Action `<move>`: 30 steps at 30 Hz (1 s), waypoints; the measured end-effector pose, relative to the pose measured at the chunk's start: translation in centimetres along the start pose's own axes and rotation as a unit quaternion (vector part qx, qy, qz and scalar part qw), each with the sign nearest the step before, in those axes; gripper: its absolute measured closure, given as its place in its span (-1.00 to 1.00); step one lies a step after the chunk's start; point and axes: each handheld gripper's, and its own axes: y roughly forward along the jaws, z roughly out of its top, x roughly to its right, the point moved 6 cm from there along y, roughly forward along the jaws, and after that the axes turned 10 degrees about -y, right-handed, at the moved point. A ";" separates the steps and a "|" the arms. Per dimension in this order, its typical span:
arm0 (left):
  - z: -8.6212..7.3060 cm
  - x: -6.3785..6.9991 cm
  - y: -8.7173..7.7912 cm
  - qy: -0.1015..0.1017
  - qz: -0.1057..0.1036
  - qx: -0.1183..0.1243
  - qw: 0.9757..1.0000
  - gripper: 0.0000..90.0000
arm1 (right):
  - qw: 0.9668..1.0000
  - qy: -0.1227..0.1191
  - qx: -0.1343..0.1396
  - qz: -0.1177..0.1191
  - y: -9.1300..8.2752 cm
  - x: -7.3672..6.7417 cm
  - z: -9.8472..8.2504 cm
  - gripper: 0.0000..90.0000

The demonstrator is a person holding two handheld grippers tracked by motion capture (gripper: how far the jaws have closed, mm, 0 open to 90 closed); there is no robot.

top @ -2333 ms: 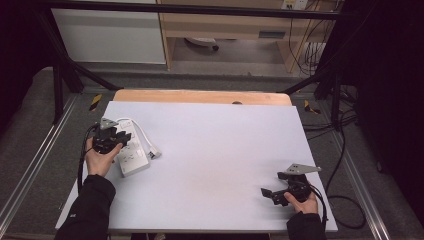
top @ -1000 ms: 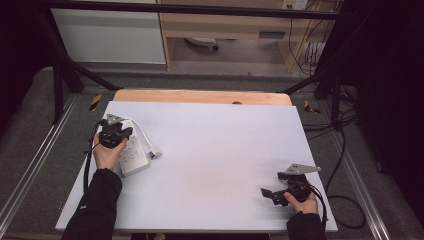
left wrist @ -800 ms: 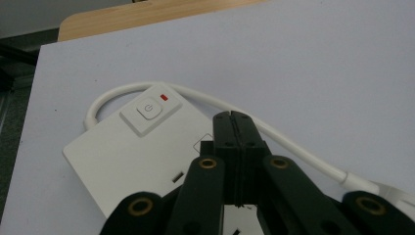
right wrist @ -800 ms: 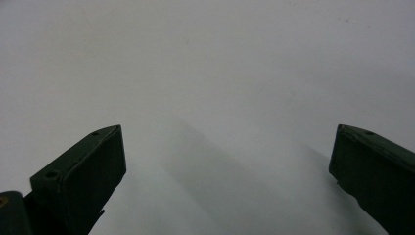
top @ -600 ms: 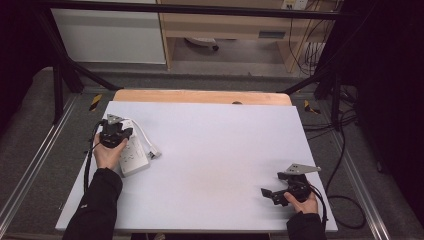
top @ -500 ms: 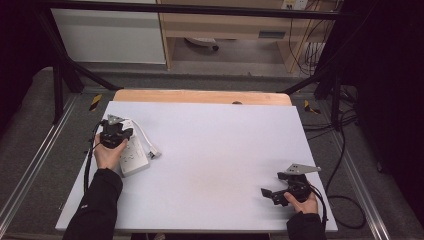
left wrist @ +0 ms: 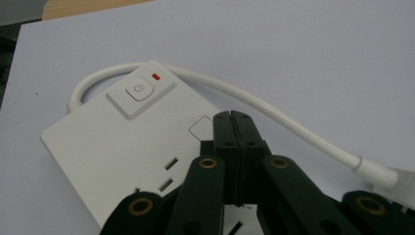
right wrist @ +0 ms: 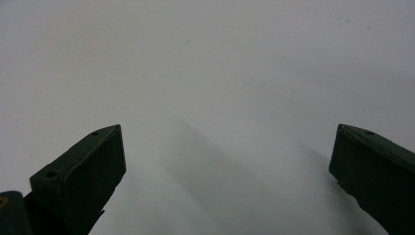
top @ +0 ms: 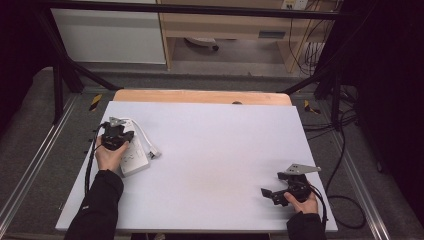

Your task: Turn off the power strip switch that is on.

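The left gripper [left wrist: 232,115] hovers over the white power strip [left wrist: 122,147] with its 2 jaws pressed flat together, nothing between them. Just ahead of the closed tips lies a small blank square on the strip's face; the power button [left wrist: 139,90] with its red indicator [left wrist: 156,77] sits farther ahead and to the left of them. The white cable [left wrist: 274,115] loops out from the strip's far end and runs past the tips on their right.

The strip looks like rigid, smooth plastic, light to moderate in weight and likely to slide on the white table [top: 225,150]. Its flat body is best taken across the long edges; the cable is springy and would drag. The button suits a push from closed tips.

The right gripper [top: 272,194] rests well apart from the strip, jaws spread wide and empty.
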 end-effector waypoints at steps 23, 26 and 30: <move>-0.2 0.2 0.0 0.015 0.006 0.009 1.000 1.00 | 1.000 0.003 0.000 0.000 -0.1 0.0 0.0 -0.98; -0.3 0.2 0.0 0.012 0.004 0.010 1.000 1.00 | 1.000 0.005 0.001 0.000 -0.1 0.0 0.0 -0.98; -0.5 0.2 0.1 0.013 0.001 0.008 1.000 1.00 | 1.000 0.003 0.000 0.000 -0.1 0.0 0.0 -0.98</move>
